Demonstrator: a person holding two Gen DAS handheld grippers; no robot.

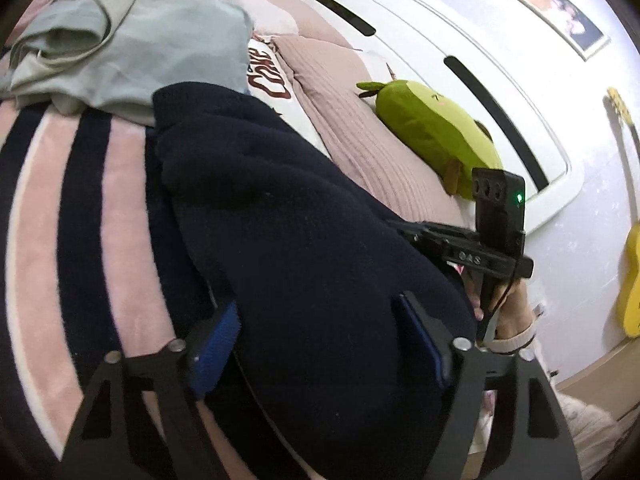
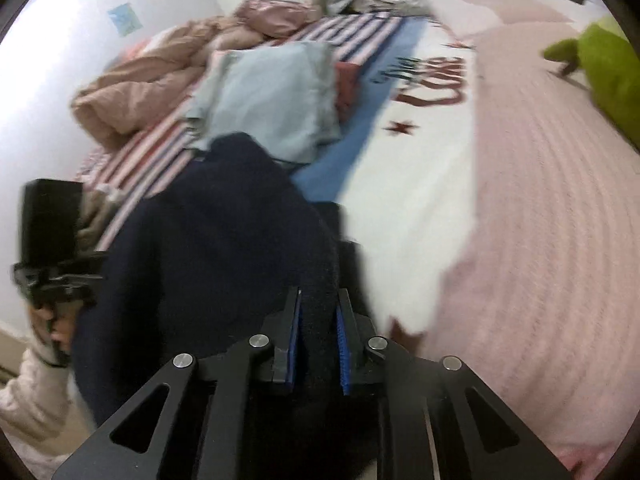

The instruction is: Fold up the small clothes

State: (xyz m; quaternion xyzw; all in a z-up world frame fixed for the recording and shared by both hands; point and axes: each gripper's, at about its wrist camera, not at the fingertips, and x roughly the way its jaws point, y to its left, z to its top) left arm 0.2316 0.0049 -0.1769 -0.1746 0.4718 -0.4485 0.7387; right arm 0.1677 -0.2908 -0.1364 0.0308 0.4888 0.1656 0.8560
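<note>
A navy knitted garment [image 1: 304, 220] lies bunched on the bed and fills the middle of both views. My left gripper [image 1: 320, 320] straddles a thick fold of it. Its blue pads [image 1: 216, 344] stand wide apart with their inner faces showing, not pressed into the cloth. My right gripper [image 2: 319, 320] is shut on a narrow pinch of the navy garment [image 2: 208, 248], with fabric squeezed between its blue pads [image 2: 344, 344]. Each view shows the other gripper's body held in a hand with a cream sleeve [image 2: 28, 392].
A folded pale grey-green garment [image 1: 132, 40] [image 2: 272, 96] sits just beyond the navy one. A green plush toy [image 1: 432, 136] lies on the pink ribbed bedspread [image 2: 540, 200]. A crumpled beige duvet [image 2: 140, 84] is at the far left, and a white headboard [image 1: 440, 60] and a yellow guitar [image 1: 632, 280] stand by the wall.
</note>
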